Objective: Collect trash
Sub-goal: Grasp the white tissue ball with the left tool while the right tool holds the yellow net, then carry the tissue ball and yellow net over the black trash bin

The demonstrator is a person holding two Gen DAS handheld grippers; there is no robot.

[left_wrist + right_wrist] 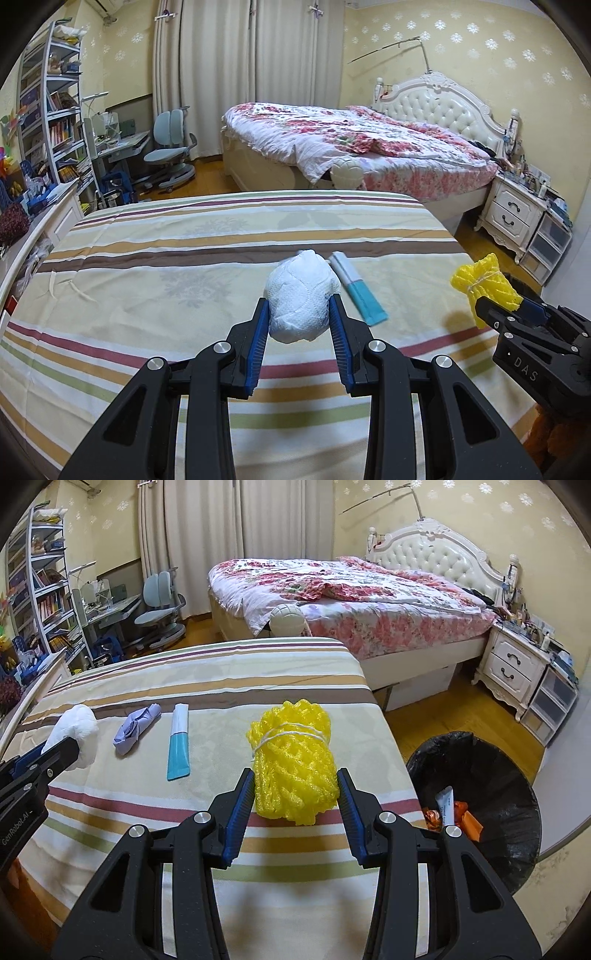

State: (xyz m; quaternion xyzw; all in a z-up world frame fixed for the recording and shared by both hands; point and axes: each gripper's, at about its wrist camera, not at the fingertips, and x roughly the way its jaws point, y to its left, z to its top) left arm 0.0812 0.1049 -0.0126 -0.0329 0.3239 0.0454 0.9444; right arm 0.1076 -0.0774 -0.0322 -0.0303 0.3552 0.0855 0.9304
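Note:
My left gripper (298, 308) is shut on a crumpled white paper wad (301, 295), held above the striped bedsheet (184, 258). The same wad (79, 734) shows at the far left of the right wrist view. My right gripper (295, 786) is shut on a yellow foam net bundle (293, 764) tied with white string; the bundle (484, 286) also appears at the right edge of the left wrist view. A teal and white tube (178, 742) and a crumpled lilac wrapper (136, 729) lie on the sheet. The tube (356, 288) lies just right of the wad.
A bin lined with a black bag (491, 775) stands on the wooden floor right of the striped bed, holding an orange wrapper and a tube. Beyond are a floral bed (362, 147), a white nightstand (513, 214), a desk chair (170, 155) and bookshelves (51, 110).

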